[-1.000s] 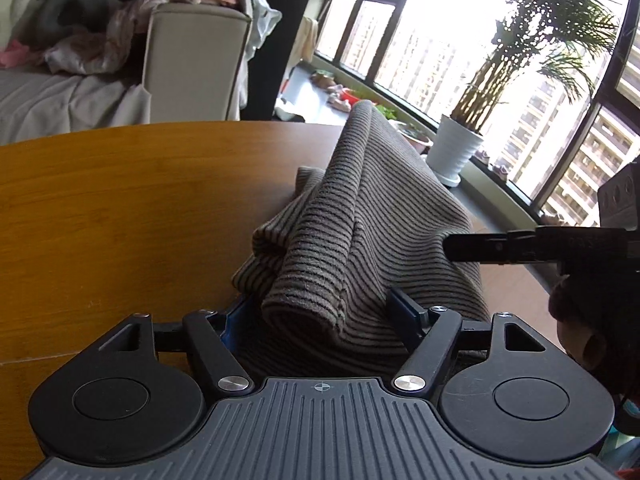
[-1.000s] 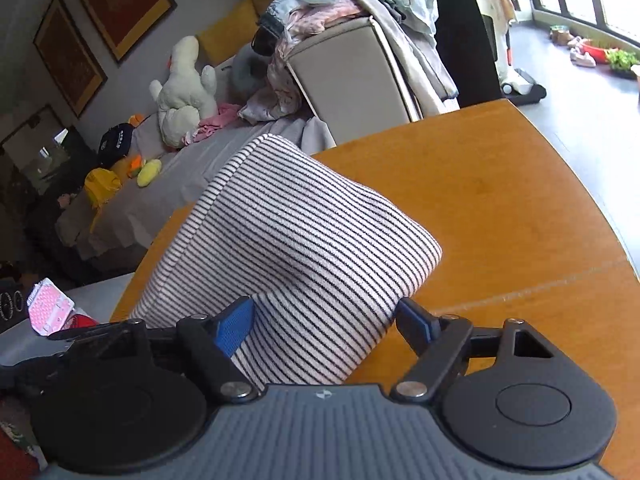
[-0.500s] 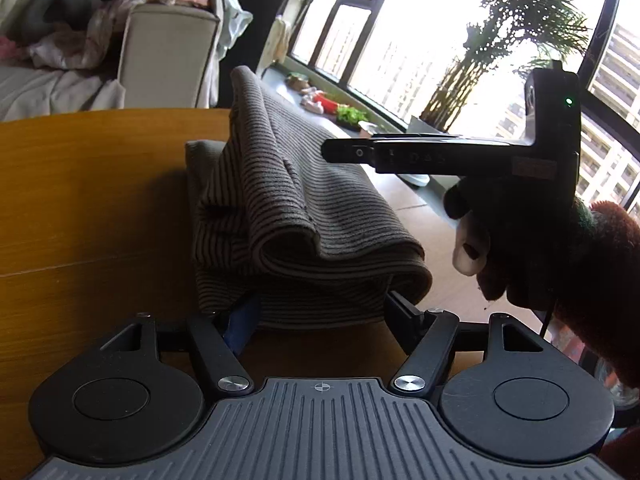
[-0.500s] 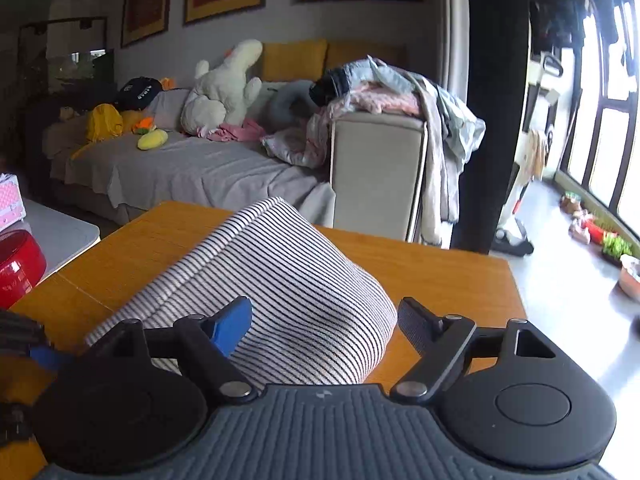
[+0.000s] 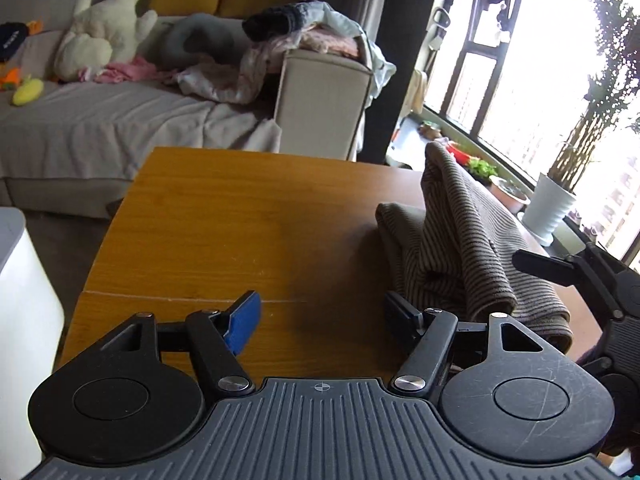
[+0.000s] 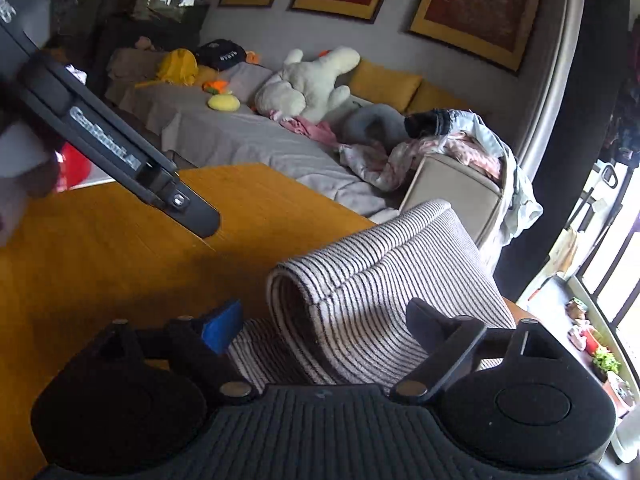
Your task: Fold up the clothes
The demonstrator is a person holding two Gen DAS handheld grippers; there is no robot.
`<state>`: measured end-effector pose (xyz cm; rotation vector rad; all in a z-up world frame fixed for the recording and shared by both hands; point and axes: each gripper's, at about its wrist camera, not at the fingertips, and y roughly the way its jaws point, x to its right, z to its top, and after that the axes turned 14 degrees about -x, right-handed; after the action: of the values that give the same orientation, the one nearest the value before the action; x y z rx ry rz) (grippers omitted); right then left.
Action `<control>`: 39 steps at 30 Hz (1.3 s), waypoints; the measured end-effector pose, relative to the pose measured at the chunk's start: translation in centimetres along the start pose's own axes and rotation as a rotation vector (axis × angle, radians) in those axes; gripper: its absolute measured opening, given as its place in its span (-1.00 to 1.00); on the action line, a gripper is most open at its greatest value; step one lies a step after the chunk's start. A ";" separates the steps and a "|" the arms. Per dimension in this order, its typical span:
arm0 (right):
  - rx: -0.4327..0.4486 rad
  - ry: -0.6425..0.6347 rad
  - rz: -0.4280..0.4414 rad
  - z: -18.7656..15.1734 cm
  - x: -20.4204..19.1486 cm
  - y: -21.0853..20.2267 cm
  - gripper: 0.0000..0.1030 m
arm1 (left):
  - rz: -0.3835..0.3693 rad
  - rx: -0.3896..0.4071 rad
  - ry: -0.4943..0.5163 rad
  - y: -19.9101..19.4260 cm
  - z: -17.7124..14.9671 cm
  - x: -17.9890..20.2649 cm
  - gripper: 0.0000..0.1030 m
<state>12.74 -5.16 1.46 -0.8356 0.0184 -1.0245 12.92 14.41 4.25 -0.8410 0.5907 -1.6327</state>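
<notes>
Lying folded on the wooden table [image 5: 224, 216], the striped garment [image 6: 384, 288] sits between the closing right gripper [image 6: 320, 320] fingers, its near edge hidden; contact is unclear. Left gripper [image 5: 320, 314] gapes wide over bare wood, garment beside it.

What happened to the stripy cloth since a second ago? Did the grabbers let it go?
The left gripper has let go of the striped cloth and swung off to the left; only bare table lies between its fingers. The right gripper has rolled and its jaws are closing, with the cloth between them. The cloth is on the table as before, folded and bunched up.
</notes>
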 end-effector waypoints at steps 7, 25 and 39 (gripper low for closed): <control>-0.062 -0.035 0.071 -1.5 2.3 -1.0 -0.27 | -0.005 0.001 0.017 0.1 0.1 0.6 0.42; -0.029 0.109 0.112 -5.9 11.3 -8.5 0.20 | -0.123 -0.068 0.076 3.0 -1.0 4.4 0.34; -0.046 0.058 -0.008 -2.6 6.1 -0.2 0.29 | -0.170 -0.105 0.072 3.9 -1.3 5.6 0.26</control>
<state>14.91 -11.39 1.91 -0.8483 0.0889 -1.0589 13.71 8.06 1.65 -0.9330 0.6761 -1.8044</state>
